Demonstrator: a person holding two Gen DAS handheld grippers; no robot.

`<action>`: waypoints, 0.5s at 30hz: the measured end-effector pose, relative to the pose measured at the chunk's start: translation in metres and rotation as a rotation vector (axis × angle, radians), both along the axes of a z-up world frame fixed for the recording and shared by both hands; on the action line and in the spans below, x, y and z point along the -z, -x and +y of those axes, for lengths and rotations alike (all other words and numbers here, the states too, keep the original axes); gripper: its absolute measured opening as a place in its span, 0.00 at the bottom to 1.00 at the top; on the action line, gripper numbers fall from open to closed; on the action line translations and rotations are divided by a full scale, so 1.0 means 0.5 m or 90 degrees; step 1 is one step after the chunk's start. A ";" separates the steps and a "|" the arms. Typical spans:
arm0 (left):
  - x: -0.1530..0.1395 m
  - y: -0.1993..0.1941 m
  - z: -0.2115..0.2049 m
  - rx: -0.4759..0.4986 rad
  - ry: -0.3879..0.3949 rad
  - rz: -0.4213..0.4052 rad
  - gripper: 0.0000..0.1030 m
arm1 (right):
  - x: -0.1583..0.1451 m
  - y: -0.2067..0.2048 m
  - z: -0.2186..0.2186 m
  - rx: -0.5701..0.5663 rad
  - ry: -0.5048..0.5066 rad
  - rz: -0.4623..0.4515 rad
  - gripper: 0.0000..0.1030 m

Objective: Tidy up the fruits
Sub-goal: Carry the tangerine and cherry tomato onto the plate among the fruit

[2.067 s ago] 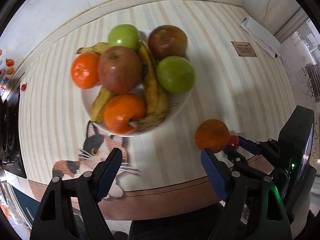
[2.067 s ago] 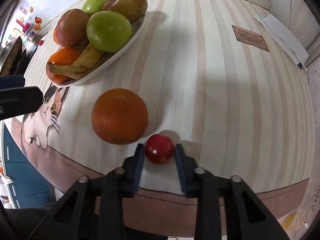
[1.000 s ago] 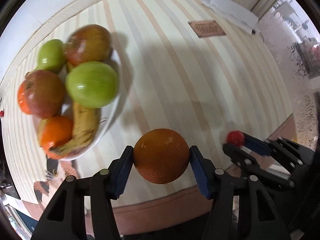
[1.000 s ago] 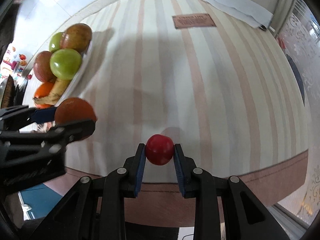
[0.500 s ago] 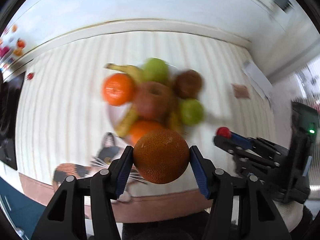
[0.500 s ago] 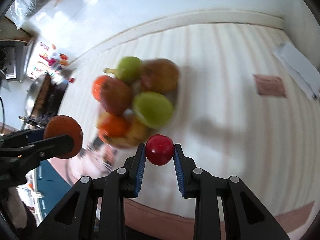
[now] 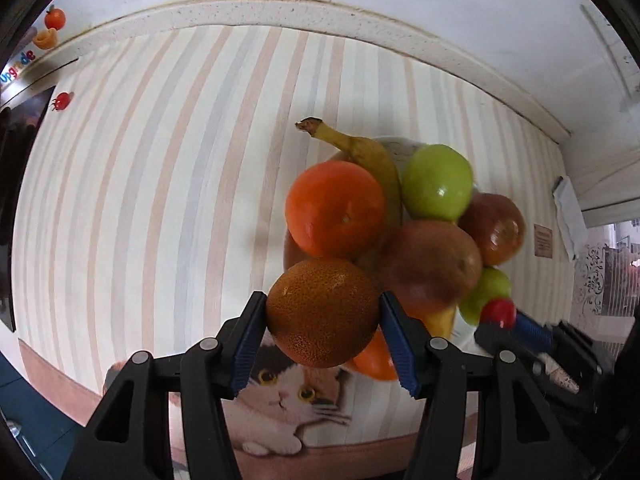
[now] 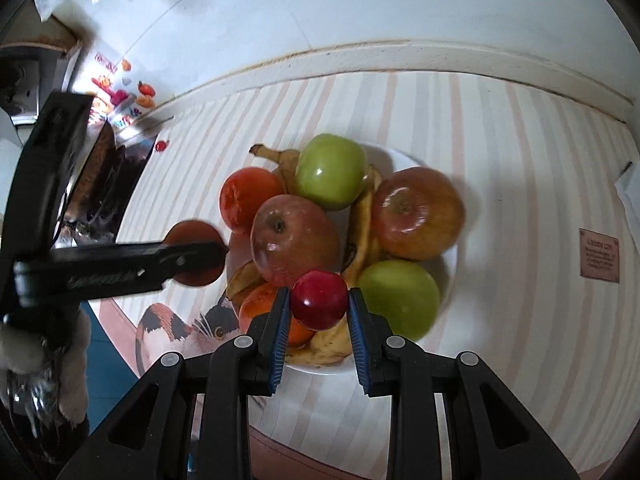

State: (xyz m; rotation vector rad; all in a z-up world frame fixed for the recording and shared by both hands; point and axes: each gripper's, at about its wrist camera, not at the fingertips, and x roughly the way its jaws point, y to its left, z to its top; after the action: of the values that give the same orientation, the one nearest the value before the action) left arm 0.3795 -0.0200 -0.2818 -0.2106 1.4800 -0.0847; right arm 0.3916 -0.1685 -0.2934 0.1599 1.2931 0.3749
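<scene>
Fruits: most are already heaped on the white plate point(image 8: 450, 258) — two green apples, two red apples point(image 8: 294, 240), bananas point(image 7: 360, 152) and two smooth oranges point(image 7: 336, 210), as far as you can count them. Two pieces are not yet down.

- Your left claw point(image 7: 323, 326) is clamped on the rough-skinned orange point(image 7: 323, 312), both blue pads against its sides. It hangs in the air at the near left edge of the pile, off the desk point(image 7: 140, 200).
- Your right claw point(image 8: 319, 314) is clenched on the small red fruit point(image 8: 319, 300), held over the near side of the plate, above the lower banana and beside the nearer green apple point(image 8: 398, 300).

Judged progress: late. What is left is to set both carried pieces onto or against the heap and let go. The heap is already crowded; a round fruit placed on top could roll off, so a hollow between pieces looks the safer seat.

Hard to make out:
- The plate is nearly all covered; only parts of its rim show, and in the left view just a sliver.
- How high either carried fruit sits above the pile cannot be read from these views.
- What the small red fruit is: unclear.
- The nearer orange is half hidden behind the claws in both views.
- The cat picture point(image 7: 288, 396) on the cloth is partly covered.
</scene>
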 end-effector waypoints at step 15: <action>0.049 -0.008 -0.006 0.021 -0.010 0.032 0.54 | 0.048 0.002 0.021 0.016 0.027 0.031 0.30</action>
State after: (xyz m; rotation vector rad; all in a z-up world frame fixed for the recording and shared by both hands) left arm 0.3837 -0.0231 -0.3062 -0.1774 1.5343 -0.0951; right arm 0.3907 -0.1578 -0.3177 0.1501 1.3453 0.3238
